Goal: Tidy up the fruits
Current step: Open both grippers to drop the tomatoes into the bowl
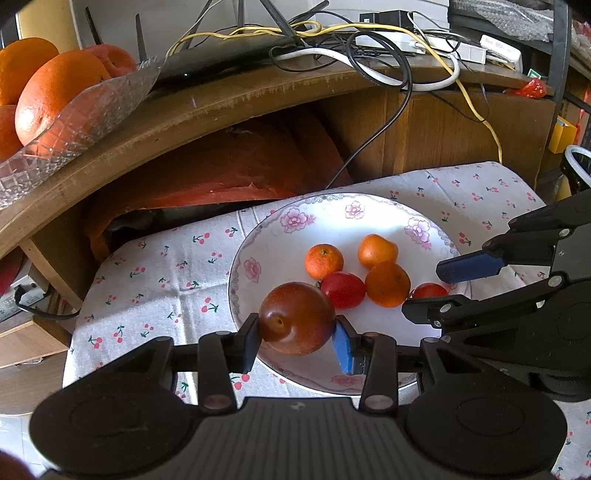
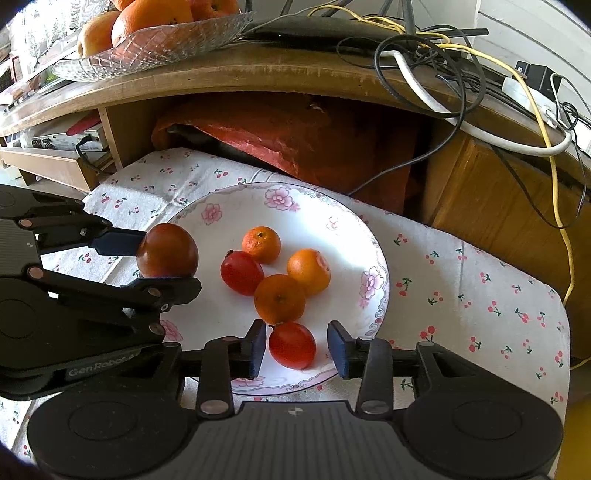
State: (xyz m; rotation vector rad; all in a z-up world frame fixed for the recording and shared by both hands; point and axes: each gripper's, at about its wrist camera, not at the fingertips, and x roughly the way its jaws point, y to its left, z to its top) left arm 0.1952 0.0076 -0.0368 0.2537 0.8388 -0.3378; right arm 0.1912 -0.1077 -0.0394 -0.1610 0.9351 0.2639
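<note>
The left gripper has its fingers closed on a dark red-brown round plum, held above the near left rim of a white round plate with pink flower print. From the right wrist view the plum sits clamped between a blue-padded finger and a black one, over the plate's left edge.

The right gripper hovers with its fingers spread apart on either side of a small red oval tomato lying near the plate's front rim; neither finger touches it.

On the plate lie three small orange mandarins: one toward the back, one to the right, and one in the middle, the last two touching. A second red tomato lies left of the middle mandarin, touching it.

The plate rests on a white cloth with small cherry print covering the table. Behind, on a wooden shelf, a cut-glass dish holds large oranges, beside a tangle of black, white and yellow cables.
</note>
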